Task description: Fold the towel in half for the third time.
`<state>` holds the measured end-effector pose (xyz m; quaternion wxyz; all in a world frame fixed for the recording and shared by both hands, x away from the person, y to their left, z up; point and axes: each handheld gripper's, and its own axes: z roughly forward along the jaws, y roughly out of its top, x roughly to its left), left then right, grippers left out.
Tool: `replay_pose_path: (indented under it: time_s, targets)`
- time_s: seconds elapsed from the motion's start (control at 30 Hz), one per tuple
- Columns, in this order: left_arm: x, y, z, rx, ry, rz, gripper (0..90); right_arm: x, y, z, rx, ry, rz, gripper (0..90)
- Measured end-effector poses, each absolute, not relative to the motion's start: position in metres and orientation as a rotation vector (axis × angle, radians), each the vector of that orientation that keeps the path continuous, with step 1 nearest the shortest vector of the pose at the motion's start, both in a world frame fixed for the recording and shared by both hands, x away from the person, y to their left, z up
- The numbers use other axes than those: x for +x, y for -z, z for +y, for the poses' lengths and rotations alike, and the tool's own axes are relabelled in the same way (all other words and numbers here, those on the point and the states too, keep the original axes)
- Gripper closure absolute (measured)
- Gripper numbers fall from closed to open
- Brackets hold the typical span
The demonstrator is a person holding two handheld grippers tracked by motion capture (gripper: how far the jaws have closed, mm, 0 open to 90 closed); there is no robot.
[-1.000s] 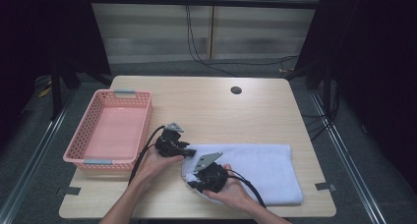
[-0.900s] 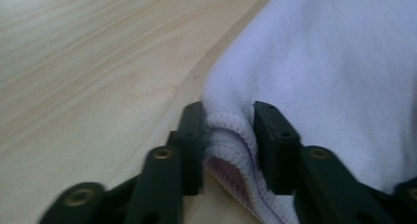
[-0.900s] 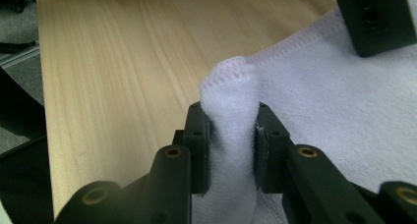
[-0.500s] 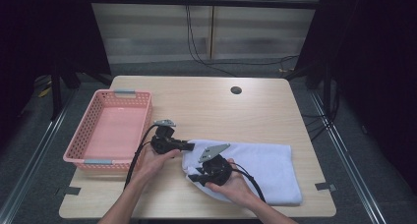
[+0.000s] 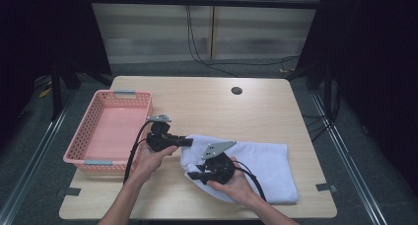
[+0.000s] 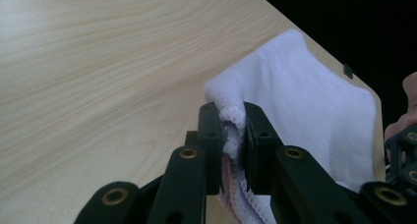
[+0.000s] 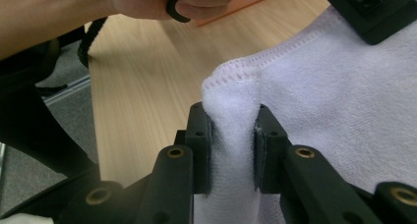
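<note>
White towel [image 5: 256, 166] lies on the wooden surface [image 5: 207, 106], right of the pink basket [image 5: 111, 131]. Left gripper [image 5: 187, 141] and right gripper [image 5: 191, 175] each have fingers clamped on its left-end corners; dark curtains surround.

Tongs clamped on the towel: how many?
2. Left tongs pinch the white towel at its left corner nearest the pink basket; right tongs pinch its near-left hem.

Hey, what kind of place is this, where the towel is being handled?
Probably a lab or recording setup: a bare wooden table, dark curtains around it, cables trailing on the floor, and a pink basket beside the white towel.
</note>
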<state>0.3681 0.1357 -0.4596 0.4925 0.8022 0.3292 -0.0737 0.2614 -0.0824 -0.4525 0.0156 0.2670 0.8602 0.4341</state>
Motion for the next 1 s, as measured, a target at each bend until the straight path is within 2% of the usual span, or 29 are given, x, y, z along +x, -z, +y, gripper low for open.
replay_pose_path:
  time_s: [0.37,0.43,0.5,0.73,1.0]
  targets:
    - [0.364,0.449,0.156,1.899,0.14,0.849,80.5,0.265,0.44,-0.07,0.826,-1.435,2.649,73.5]
    - [0.357,0.441,0.152,1.918,0.117,0.929,80.7,0.264,0.442,-0.069,0.826,-1.453,2.644,73.5]
    - [0.344,0.421,0.139,1.937,0.07,0.887,80.8,0.26,0.439,-0.07,0.819,-1.484,2.641,73.6]
    - [0.348,0.399,0.149,1.9,0.047,0.87,80.7,0.256,0.407,-0.075,0.788,-1.535,2.582,73.8]
    - [0.354,0.36,0.163,1.877,-0.043,0.872,80.4,0.261,0.368,-0.05,0.743,-1.631,2.464,73.9]
